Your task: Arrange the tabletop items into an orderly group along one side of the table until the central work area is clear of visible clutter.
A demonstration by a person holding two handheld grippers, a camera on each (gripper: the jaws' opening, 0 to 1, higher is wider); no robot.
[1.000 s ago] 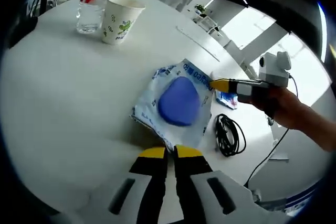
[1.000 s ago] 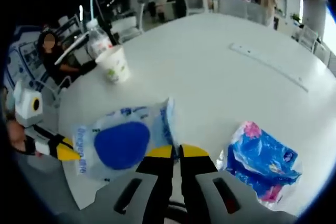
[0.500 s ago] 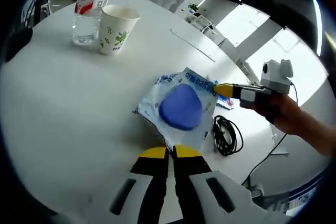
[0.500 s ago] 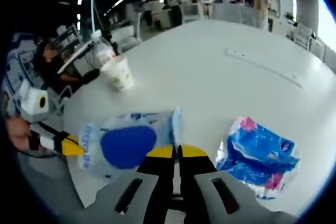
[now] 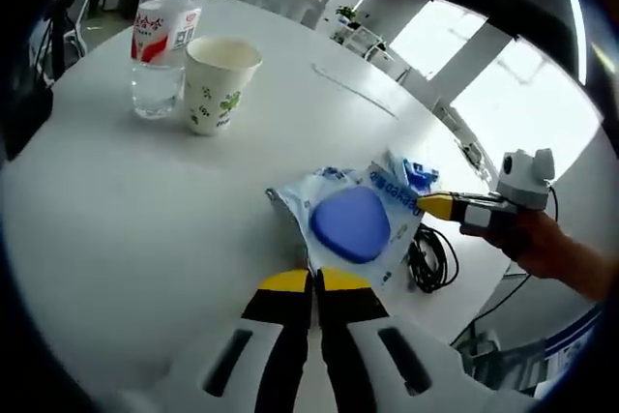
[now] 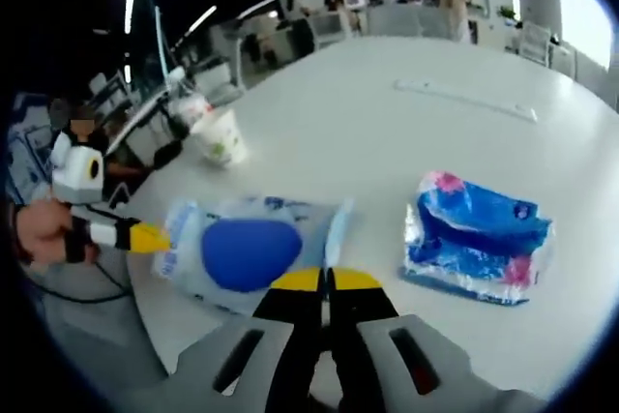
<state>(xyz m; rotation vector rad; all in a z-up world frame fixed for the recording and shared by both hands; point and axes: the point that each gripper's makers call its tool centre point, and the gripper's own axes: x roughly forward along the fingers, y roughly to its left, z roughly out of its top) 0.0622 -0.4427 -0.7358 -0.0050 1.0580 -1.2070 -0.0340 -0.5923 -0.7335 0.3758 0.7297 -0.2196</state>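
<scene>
A clear plastic bag (image 5: 350, 224) with blue print holds a blue oval pad (image 5: 350, 222). My left gripper (image 5: 311, 281) is shut on the bag's near edge. My right gripper (image 5: 437, 205) comes in from the right, shut on the opposite edge. In the right gripper view the same bag (image 6: 247, 250) stretches between my right gripper (image 6: 326, 280) at the bottom and my left gripper (image 6: 155, 237) at the left. A blue tissue pack (image 6: 479, 237) lies on the white table (image 6: 387, 142) right of the bag, and it peeks out behind the bag (image 5: 411, 173).
A water bottle (image 5: 160, 41) and a paper cup (image 5: 218, 84) stand together at the table's far side. A coiled black cable (image 5: 430, 258) lies near the table edge by the right hand. A thin flat strip (image 6: 464, 101) runs across the far tabletop. Chairs and people surround the table.
Both grippers have stayed shut on the bag and carried it along. In the left gripper view the bottle and cup loom larger. The tissue pack now shows behind the bag.
</scene>
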